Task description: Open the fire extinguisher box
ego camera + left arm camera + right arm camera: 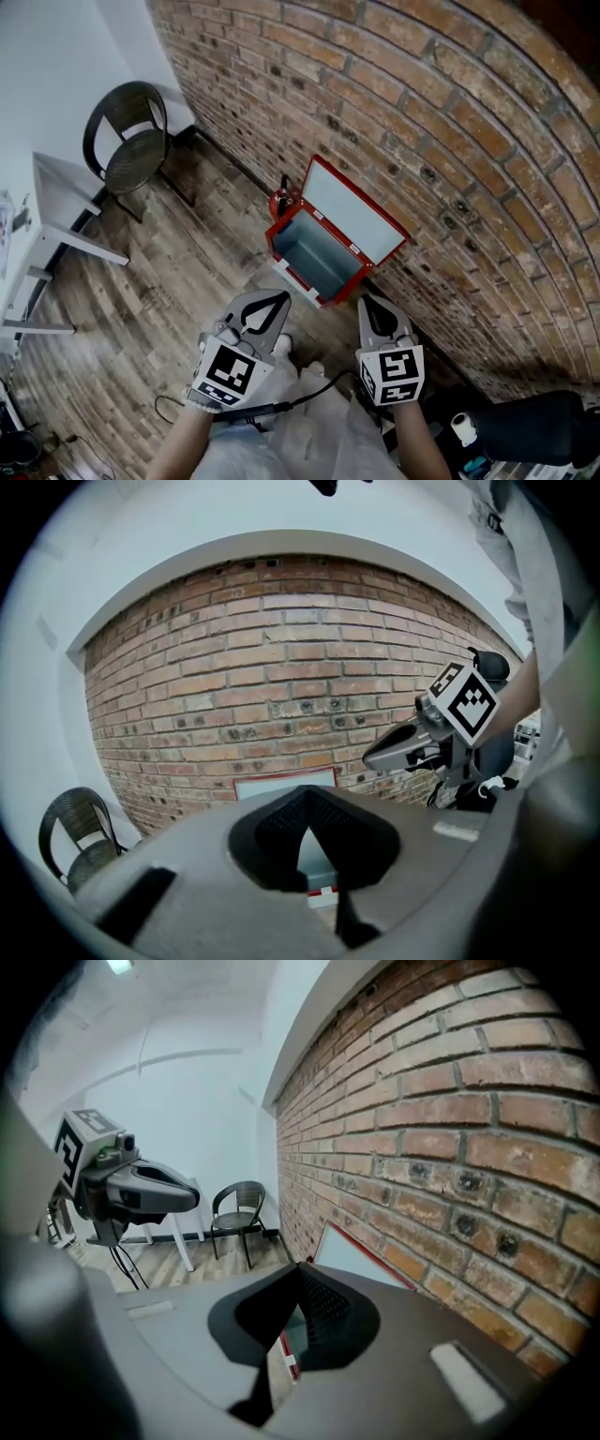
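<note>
Box [319,255] sits open on the floor [178,272] against the brick wall [450,122], its lid [354,211] leaning back on the bricks. Left gripper [280,297] and right gripper [365,301] hang near of it, not touching it, jaws together, both empty. Chair [131,141] stands far left.

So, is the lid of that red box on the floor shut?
No, the lid stands swung up against the brick wall, and the red box shows its open inside.
</note>
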`<state>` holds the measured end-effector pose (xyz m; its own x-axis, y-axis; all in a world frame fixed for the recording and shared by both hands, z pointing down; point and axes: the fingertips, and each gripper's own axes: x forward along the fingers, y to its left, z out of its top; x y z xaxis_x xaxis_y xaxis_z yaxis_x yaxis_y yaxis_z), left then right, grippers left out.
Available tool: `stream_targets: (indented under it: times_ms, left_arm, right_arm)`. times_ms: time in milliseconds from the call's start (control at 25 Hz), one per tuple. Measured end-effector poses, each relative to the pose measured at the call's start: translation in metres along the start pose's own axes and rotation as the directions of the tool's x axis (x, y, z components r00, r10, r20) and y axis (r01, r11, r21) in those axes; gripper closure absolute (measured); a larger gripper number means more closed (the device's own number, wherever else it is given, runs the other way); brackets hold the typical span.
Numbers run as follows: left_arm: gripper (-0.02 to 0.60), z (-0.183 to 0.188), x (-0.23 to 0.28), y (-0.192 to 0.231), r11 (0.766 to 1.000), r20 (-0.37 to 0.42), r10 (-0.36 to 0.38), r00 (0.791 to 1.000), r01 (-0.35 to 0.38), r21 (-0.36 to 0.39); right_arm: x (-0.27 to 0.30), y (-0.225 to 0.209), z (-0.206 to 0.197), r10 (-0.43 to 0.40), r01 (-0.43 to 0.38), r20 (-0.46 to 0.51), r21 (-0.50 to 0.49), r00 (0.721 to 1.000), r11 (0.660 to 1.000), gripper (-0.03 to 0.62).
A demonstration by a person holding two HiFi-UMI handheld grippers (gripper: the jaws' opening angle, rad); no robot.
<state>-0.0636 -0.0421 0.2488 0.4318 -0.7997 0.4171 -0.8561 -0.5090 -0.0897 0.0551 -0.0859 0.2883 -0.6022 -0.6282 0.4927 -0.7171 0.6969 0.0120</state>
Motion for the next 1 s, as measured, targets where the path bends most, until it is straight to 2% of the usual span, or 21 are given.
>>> stream_targets:
  times_ms: [240, 600, 840, 1000]
  left_arm:
    - [0.583, 0.032, -0.015, 0.007, 0.999, 0.048, 0.033, 0.998, -0.034, 0.029]
    - [0.583, 0.073, -0.038, 0.014, 0.995, 0.127, 0.073, 0.989, -0.081, 0.06]
    - [0.583, 0.093, -0.047, 0.015, 0.993, 0.176, 0.076, 0.981, -0.092, 0.08]
    - [0.583, 0.097, -0.052, 0.014, 0.991, 0.174, 0.082, 0.981, -0.099, 0.09]
  right_arm:
    - [-0.023, -0.012, 0.034, -0.033, 0.037, 0.065, -0.067, 0.997, 0.997, 0.586]
    - [-0.052, -0.014, 0.079, -0.048, 0.061, 0.169, -0.075, 0.985, 0.995, 0.586]
    - [-0.065, -0.015, 0.095, -0.056, 0.078, 0.208, -0.101, 0.976, 0.992, 0.586]
    - [-0.071, -0.017, 0.1, -0.059, 0.083, 0.221, -0.1, 0.973, 0.992, 0.586]
